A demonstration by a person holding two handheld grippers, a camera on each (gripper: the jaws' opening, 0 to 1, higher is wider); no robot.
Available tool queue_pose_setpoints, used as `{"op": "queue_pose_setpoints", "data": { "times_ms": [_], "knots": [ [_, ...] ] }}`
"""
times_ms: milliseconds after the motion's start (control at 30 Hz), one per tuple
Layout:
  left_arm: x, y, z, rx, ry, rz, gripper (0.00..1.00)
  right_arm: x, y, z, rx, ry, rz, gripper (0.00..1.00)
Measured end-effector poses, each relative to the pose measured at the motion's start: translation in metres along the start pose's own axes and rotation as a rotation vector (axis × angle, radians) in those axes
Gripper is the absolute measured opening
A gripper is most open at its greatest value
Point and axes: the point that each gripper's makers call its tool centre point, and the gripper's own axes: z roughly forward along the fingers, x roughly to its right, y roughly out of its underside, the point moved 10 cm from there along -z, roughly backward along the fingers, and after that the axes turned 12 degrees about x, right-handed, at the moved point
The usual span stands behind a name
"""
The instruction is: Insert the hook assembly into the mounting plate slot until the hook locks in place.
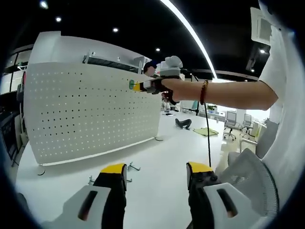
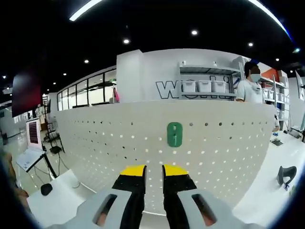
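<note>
A white pegboard plate [image 1: 86,114] stands upright on the white table [image 1: 157,152]. A small green hook piece [image 2: 174,134] sits on the pegboard [image 2: 119,143] near its top edge. My right gripper [image 2: 154,170] points at the board just below it, jaws close together with nothing seen between them. In the left gripper view, a hand holds the right gripper [image 1: 138,86] up at the board's top right, with the green piece [image 1: 131,84] at its tip. My left gripper [image 1: 157,168] hangs low over the table, jaws wide apart and empty.
Loose metal hooks [image 1: 129,167] lie on the table in front of the board. A person [image 2: 250,88] stands behind the board near a shelf of bins [image 2: 205,86]. A black object [image 2: 286,175] lies on the table at right. Office chairs [image 1: 231,125] stand further off.
</note>
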Motion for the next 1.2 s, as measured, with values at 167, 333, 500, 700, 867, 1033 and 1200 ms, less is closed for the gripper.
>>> {"op": "queue_pose_setpoints", "data": {
  "times_ms": [167,333,500,700,867,1033,1200],
  "knots": [
    [-0.001,-0.004,-0.003,0.014,-0.041,-0.008,0.51,-0.005,0.008,-0.013,0.002,-0.039,0.013,0.12],
    [0.003,-0.004,-0.003,-0.001,-0.061,0.0,0.5,-0.008,0.017,-0.024,-0.005,-0.064,0.032,0.12],
    [0.007,-0.002,0.0,-0.014,-0.082,0.002,0.49,-0.007,0.022,-0.032,-0.002,-0.093,0.056,0.13],
    [0.009,-0.001,0.005,-0.033,-0.107,0.002,0.48,-0.006,0.027,-0.041,-0.024,-0.149,0.05,0.14],
    [0.011,0.002,0.012,-0.044,-0.125,-0.008,0.48,-0.01,0.031,-0.048,-0.028,-0.191,0.063,0.15],
    [0.014,0.004,0.016,-0.067,-0.14,0.002,0.47,-0.015,0.038,-0.056,-0.042,-0.233,0.08,0.17],
    [0.015,0.004,0.018,-0.091,-0.168,0.017,0.47,-0.015,0.043,-0.061,-0.045,-0.27,0.101,0.2]
  ]
}}
